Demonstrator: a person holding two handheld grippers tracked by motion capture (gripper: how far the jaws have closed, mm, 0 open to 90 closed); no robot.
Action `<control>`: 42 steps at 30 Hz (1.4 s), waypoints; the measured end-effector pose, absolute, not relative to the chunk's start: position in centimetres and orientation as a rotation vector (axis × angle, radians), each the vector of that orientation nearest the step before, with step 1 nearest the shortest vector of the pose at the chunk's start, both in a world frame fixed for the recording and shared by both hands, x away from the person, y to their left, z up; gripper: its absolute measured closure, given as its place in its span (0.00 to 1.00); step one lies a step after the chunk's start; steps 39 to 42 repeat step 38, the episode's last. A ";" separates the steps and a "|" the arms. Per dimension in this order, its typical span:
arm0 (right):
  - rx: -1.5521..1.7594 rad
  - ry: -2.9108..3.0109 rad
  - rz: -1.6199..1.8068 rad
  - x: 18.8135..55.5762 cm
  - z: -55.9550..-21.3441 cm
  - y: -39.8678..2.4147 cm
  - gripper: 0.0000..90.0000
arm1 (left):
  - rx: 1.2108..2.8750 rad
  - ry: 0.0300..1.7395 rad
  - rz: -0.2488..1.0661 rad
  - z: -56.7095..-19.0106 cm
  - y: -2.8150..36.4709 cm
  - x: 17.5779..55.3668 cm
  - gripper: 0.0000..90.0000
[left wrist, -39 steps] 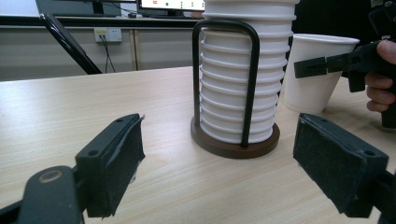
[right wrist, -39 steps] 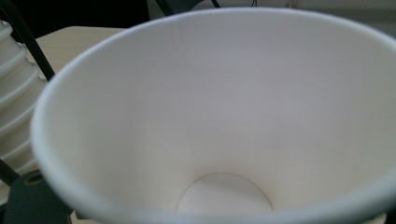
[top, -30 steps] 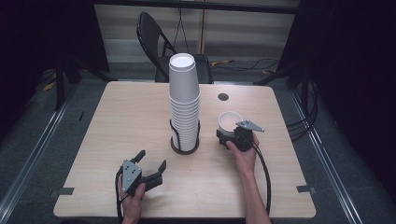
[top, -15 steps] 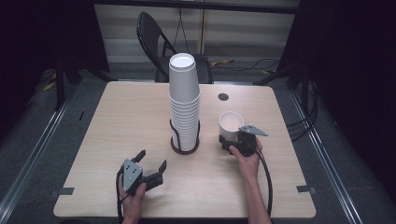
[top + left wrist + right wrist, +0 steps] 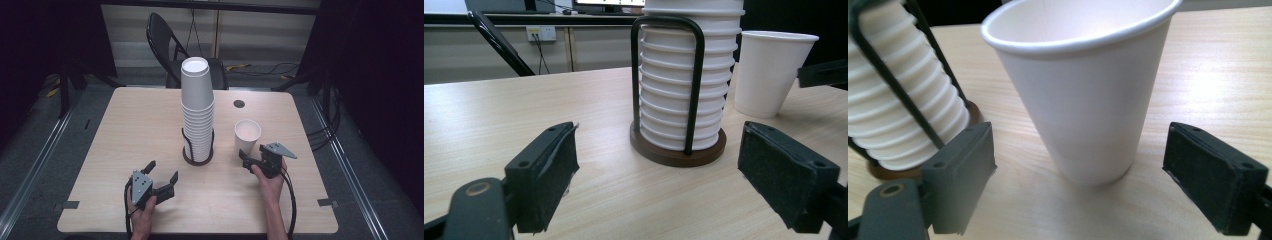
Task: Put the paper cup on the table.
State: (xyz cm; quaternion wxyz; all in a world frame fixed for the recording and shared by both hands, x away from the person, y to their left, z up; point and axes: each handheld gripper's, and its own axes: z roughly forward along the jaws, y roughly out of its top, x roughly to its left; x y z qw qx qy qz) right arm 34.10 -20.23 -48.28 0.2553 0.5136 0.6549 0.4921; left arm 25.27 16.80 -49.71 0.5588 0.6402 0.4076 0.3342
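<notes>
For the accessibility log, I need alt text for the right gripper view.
A single white paper cup stands upright on the wooden table, between the open black jaws of the right gripper, which do not touch it. At left, a stack of cups sits in a wire holder.

A lab or studio; black curtains (image 5: 50,45) flank the worktop (image 5: 135,125); cables (image 5: 260,67) cross the floor; folding chair (image 5: 162,42) behind.

Both grippers are black with padded fingers (image 5: 549,170), grey three-cornered top plates and trailing black cables.
</notes>
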 end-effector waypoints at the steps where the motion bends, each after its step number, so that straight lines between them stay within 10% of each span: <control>1: 1.382 1.773 1.358 33.8 -48.2 -20.2 0.14 | 1.512 0.961 0.789 -49.7 16.8 25.3 0.18; 42: 1.213 1.654 1.416 25.8 -49.5 -16.8 0.14 | 1.483 1.005 0.796 -49.7 17.0 25.3 0.18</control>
